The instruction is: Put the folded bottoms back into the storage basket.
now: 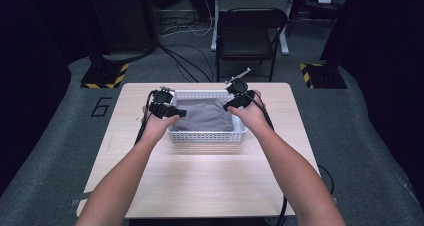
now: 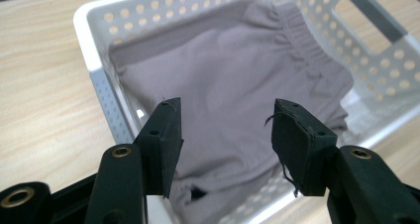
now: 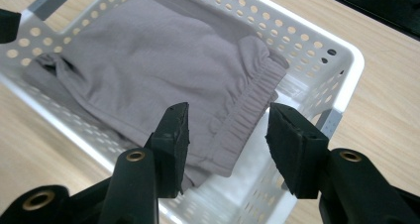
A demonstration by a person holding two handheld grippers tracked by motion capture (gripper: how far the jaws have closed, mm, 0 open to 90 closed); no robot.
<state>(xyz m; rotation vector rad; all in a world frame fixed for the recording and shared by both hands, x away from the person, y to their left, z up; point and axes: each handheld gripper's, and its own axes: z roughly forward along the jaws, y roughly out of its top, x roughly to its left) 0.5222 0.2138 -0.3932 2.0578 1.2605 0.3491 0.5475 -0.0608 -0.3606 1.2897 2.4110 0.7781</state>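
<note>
A pair of grey shorts (image 1: pixel 205 117) is lying folded and fairly flat inside a white basket (image 1: pixel 207 136) with rows of round holes in its walls. The gathered elastic waistband (image 3: pixel 250 102) is sitting toward the right end of the basket. The basket is resting upright on the pale wooden bench (image 1: pixel 200 181), near the far edge.

I see the basket (image 1: pixel 207 135) standing on the table (image 1: pixel 200 186), near its far edge and about midway between the left and right edges. The folded garment (image 1: pixel 205 117) lies inside the basket. My left gripper (image 1: pixel 170 111) hangs over the basket's left rim, my right gripper (image 1: pixel 235 102) over its far right corner. Beyond the table's far edge a chair (image 1: pixel 251 36) stands on the floor.
</note>
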